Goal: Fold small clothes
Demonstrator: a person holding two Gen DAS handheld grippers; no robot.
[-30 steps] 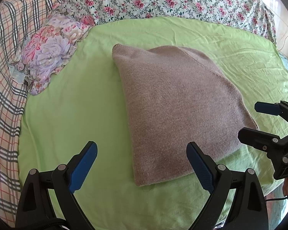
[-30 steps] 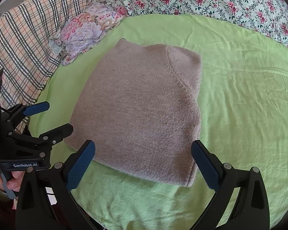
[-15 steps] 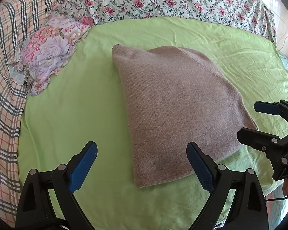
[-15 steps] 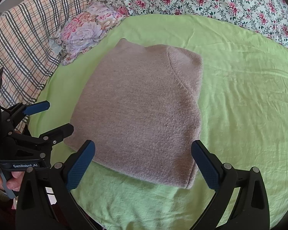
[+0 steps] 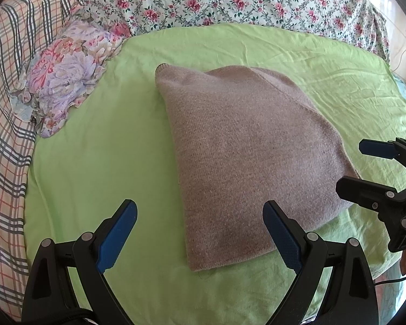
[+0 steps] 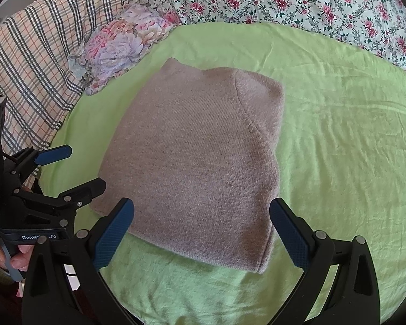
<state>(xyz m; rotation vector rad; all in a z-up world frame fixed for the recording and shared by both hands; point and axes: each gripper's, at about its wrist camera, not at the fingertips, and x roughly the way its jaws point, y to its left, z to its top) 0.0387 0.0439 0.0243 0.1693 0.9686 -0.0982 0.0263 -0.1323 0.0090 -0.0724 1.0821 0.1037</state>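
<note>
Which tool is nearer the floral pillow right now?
Left. The left tool hovers at the folded sweater's pillow-side near corner; the right tool hovers farther off.

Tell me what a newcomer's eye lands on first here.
First the folded brown knit garment, lying flat in the middle of the bright green sheet. Next the two grippers near its front edge, left gripper and right gripper, both with jaws wide open and holding nothing. Then the floral pillow at the back left.
</note>
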